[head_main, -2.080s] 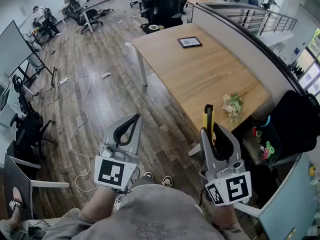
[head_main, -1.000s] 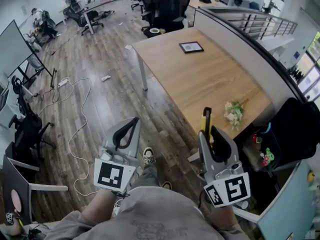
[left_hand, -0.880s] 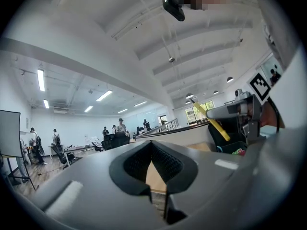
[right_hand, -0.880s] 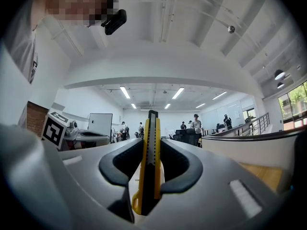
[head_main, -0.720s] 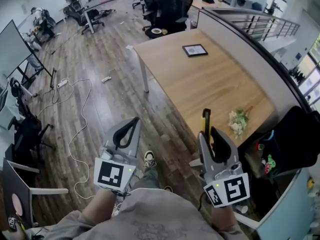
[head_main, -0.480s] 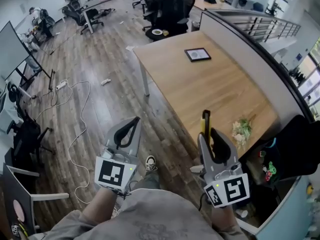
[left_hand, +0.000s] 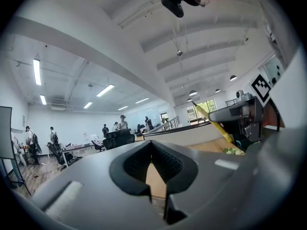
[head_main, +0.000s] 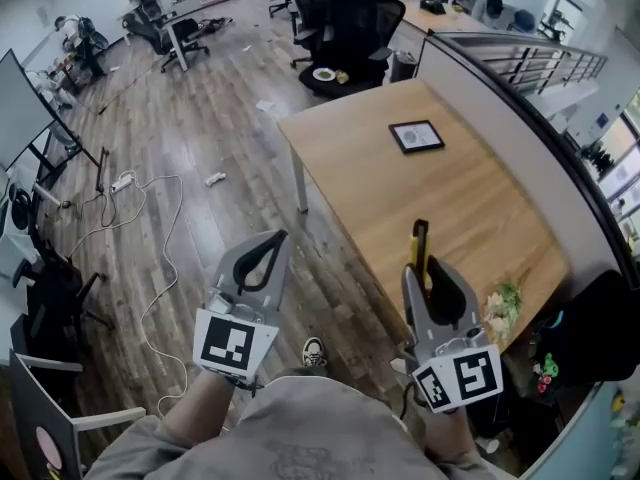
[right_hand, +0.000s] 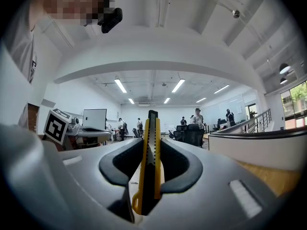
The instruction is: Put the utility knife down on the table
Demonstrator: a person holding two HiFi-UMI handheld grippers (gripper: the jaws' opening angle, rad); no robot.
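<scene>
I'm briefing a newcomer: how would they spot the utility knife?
Start at the wooden table. The right gripper hangs by its near edge, and the knife is clamped in it. It's a slim yellow-and-black bar pointing forward, unlike the flat framed picture and flowers on the table.

Item count:

- Grippers: two, the left gripper [head_main: 274, 240] and the right gripper [head_main: 430, 268].
- Utility knife [head_main: 419, 240]: one.
- Wooden table [head_main: 380, 183]: one. It carries one framed picture [head_main: 417, 136] toward its far edge and one bunch of flowers [head_main: 503, 303] by its near right corner.
- Shoe [head_main: 314, 351]: one (on the floor).
</scene>
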